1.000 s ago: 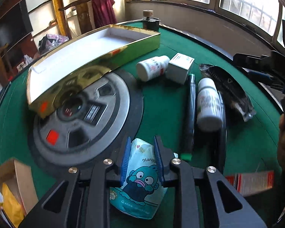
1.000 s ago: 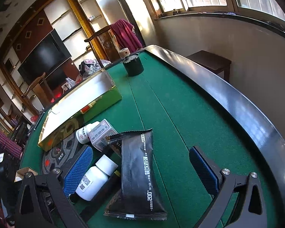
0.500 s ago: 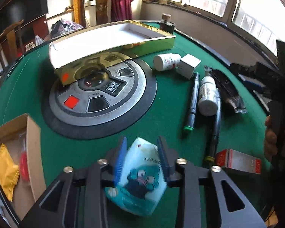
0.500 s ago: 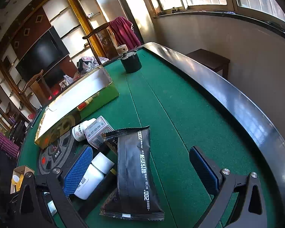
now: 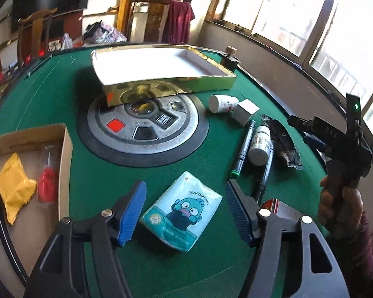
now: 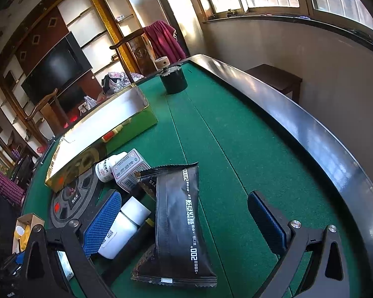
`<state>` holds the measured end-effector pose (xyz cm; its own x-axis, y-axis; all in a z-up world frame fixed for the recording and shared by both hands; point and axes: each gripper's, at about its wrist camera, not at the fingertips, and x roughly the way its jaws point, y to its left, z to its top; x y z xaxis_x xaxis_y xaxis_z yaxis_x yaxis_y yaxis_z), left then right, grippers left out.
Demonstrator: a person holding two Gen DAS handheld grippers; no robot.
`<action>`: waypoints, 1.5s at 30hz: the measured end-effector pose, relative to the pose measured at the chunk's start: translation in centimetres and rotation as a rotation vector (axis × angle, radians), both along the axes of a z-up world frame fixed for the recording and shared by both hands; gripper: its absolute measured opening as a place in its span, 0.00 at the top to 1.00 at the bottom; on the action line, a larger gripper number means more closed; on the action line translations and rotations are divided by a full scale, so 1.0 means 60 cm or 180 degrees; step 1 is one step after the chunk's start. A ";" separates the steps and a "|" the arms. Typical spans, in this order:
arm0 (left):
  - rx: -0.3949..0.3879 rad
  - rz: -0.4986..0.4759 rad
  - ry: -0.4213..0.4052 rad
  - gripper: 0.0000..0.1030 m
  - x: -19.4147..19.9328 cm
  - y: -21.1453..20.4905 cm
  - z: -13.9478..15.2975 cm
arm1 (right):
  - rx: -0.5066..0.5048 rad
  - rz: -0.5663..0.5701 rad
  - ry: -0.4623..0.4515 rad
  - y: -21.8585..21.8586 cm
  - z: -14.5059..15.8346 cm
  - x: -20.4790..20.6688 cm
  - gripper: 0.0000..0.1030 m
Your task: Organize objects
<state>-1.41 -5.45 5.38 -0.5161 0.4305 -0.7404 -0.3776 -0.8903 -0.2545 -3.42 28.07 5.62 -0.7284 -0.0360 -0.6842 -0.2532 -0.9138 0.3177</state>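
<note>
Left gripper (image 5: 185, 213) first: its jaws have just been opening, and now both blue pads stand clear of the tissue pack (image 5: 182, 212), which lies flat on the green felt between them with a gap on either side. Released, then, and set down on the table (image 5: 94, 173), not in any container. The cardboard box (image 5: 64, 154) sits off to the left, already holding a yellow packet (image 5: 15, 183) and a red item in clear wrap (image 5: 46, 181).

Further out there's a cluster on the right: a green-capped marker (image 5: 243, 149), a white bottle (image 5: 259, 144), a black pouch (image 5: 283, 144), another bottle (image 5: 222, 103) lying down, a small white carton (image 5: 245, 110), and a red-and-white carton (image 5: 283, 209) peeking out behind the right finger. Beyond those, the gold tray (image 5: 211, 84) rests partly on the round centre panel (image 5: 141, 126).

Right gripper (image 6: 184, 223) hovers spread wide over the black pouch (image 6: 179, 223), pads touching nothing that I can see; a bottle (image 6: 121, 231) lies right against its left pad.

Risks from here, as I judge them: if the left gripper swings sideways as it lifts, a pad could drag the pack across the felt. On the right, closing as it stands could catch the bottle along with the pouch, and that bottle looks ready to roll into the markers.
</note>
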 end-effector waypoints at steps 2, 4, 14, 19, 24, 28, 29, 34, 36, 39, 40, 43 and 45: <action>0.0094 0.0072 -0.0057 0.37 -0.003 -0.010 -0.004 | 0.0005 0.0003 0.0002 -0.001 0.001 0.000 0.00; 0.0146 0.0146 -0.0091 0.37 -0.005 -0.017 -0.007 | 0.0003 0.0015 0.0005 -0.002 0.001 0.001 0.00; 0.0250 0.0397 -0.0029 0.29 0.001 -0.038 -0.005 | 0.0149 0.0043 -0.0010 -0.017 0.001 0.000 0.00; 0.0289 0.0429 -0.0037 0.29 0.005 -0.038 -0.018 | 0.0149 0.0057 -0.0018 -0.018 -0.001 -0.003 0.00; 0.0292 0.0494 -0.0045 0.29 0.012 -0.038 -0.033 | 0.0158 0.0060 -0.0019 -0.019 -0.002 -0.003 0.00; 0.0279 0.0478 -0.0059 0.29 0.016 -0.035 -0.047 | 0.0162 0.0069 -0.0051 -0.020 -0.005 -0.005 0.00; 0.0294 0.0476 -0.0087 0.29 0.015 -0.035 -0.051 | 0.0164 0.0066 -0.0054 -0.019 -0.005 -0.005 0.00; 0.0357 0.0491 -0.0118 0.29 0.017 -0.037 -0.062 | 0.0150 0.0064 -0.0046 -0.017 -0.004 -0.003 0.00; 0.0360 0.0496 -0.0115 0.29 0.017 -0.037 -0.064 | 0.0141 0.0068 -0.0044 -0.018 -0.004 -0.003 0.00; 0.0367 0.0503 -0.0109 0.29 0.018 -0.037 -0.065 | 0.0139 0.0076 -0.0043 -0.019 -0.003 -0.003 0.00; 0.0368 0.0503 -0.0104 0.29 0.018 -0.037 -0.065 | 0.0137 0.0078 -0.0046 -0.019 -0.003 -0.003 0.00; 0.0369 0.0508 -0.0100 0.28 0.018 -0.038 -0.065 | 0.0124 0.0086 -0.0053 -0.019 -0.004 -0.003 0.00; 0.0366 0.0507 -0.0097 0.28 0.018 -0.039 -0.065 | 0.0106 0.0087 -0.0047 -0.018 -0.004 -0.002 0.00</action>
<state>-0.31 -7.78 1.48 -0.5627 0.4278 -0.7074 -0.2247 -0.9026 -0.3671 -3.53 26.97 5.41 -0.7174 -0.0330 -0.6959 -0.2323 -0.9304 0.2835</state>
